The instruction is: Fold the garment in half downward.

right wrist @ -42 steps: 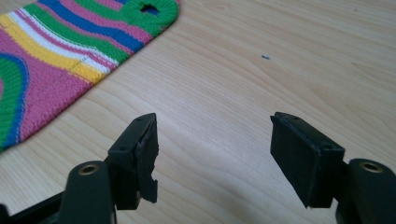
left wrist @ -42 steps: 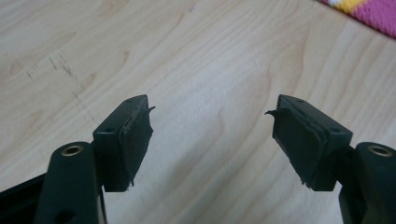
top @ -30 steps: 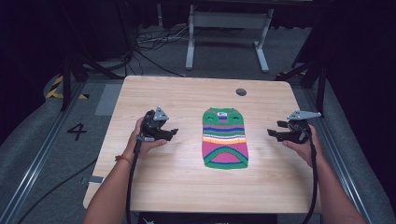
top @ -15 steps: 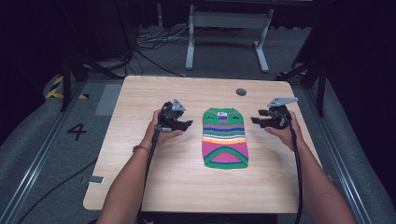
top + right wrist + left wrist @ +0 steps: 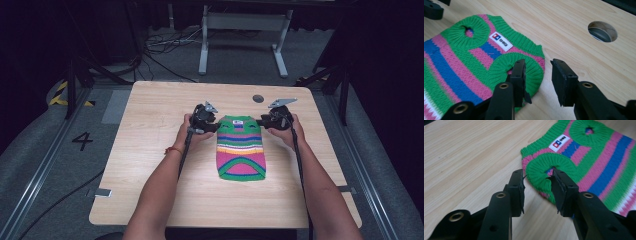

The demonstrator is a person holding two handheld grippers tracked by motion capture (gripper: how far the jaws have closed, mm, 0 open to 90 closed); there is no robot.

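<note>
**Both grippers at the top corners of the striped sweater**

We see a small knitted sweater [image 5: 241, 148], striped green, pink, blue and white, lying flat near the middle of the wooden table [image 5: 150, 165], its white label [image 5: 559, 142] toward the far edge. A round cable hole [image 5: 258, 98] sits in the tabletop beyond it.

Our left gripper [image 5: 536, 187] is at the sweater's upper left corner. Its jaws stand apart, one on the bare wood just beside the knit, the other over the green ribbed armhole [image 5: 541, 168]; they straddle the edge but grip nothing that we can make out.

Our right gripper [image 5: 537, 75] is at the opposite upper corner. Its jaws are likewise parted, one resting over the green armhole rib [image 5: 521, 63], the other above bare wood beside the sweater. We see no fabric pinched between them.
</note>
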